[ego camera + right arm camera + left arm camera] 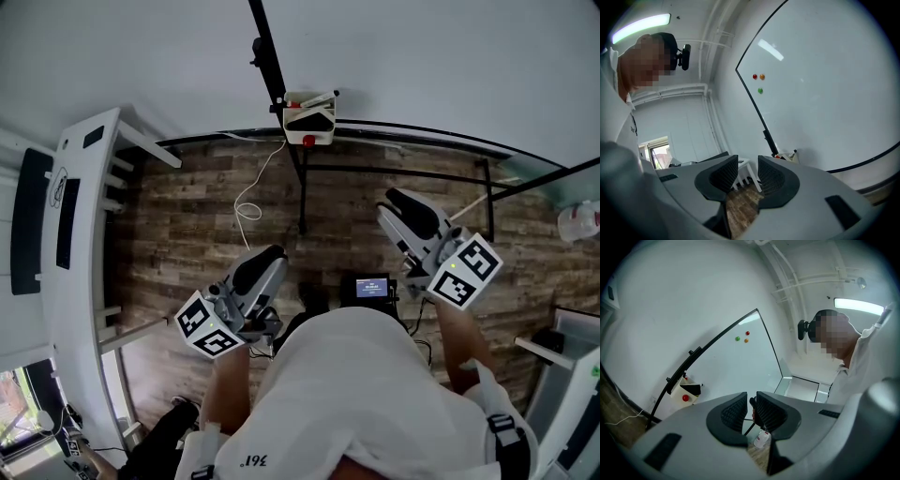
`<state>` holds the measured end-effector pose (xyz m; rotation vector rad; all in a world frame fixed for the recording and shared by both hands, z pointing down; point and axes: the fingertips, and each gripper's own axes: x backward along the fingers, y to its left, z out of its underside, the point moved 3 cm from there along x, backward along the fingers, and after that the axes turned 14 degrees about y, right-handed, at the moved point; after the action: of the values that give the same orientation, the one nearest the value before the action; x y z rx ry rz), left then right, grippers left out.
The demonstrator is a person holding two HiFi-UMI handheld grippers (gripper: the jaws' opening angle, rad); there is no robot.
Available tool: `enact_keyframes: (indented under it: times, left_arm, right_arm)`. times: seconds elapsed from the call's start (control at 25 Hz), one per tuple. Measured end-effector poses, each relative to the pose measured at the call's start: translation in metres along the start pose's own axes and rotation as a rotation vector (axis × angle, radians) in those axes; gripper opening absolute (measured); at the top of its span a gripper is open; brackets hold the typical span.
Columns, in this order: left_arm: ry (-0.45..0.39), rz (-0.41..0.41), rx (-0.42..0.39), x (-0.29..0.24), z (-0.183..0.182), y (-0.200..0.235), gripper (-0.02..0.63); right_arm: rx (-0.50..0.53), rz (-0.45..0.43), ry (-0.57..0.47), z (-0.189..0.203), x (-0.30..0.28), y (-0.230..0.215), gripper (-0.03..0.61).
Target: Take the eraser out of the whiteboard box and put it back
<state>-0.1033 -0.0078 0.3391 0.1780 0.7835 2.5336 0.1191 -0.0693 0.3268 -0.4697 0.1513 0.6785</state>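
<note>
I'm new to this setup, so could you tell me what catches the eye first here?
The two grippers with marker cubes stand out: the left gripper and the right gripper, both open and empty, above the wood floor. Ahead of them, a box at the lower corner of the whiteboard holds the black eraser.

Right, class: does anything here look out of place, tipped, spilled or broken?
Nothing stands out. The eraser sits in the whiteboard box, and the left claw and right claw are open and empty. Only a white cable lies loosely looped on the wood floor.
</note>
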Motion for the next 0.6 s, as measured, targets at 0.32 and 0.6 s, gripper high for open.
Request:
enact_keyframes:
  times: [0.32, 0.6]
  left_arm:
    - [0.042, 0.035, -0.019, -0.018, -0.007, 0.017, 0.057]
    - [0.041, -0.059, -0.060, -0.034, -0.022, 0.056, 0.057]
  right_arm:
    - [0.063, 0.031, 0.034, -0.009, -0.018, -0.011, 0.138]
    - [0.127, 0.042, 0.088, -0.022, -0.047, -0.028, 0.138]
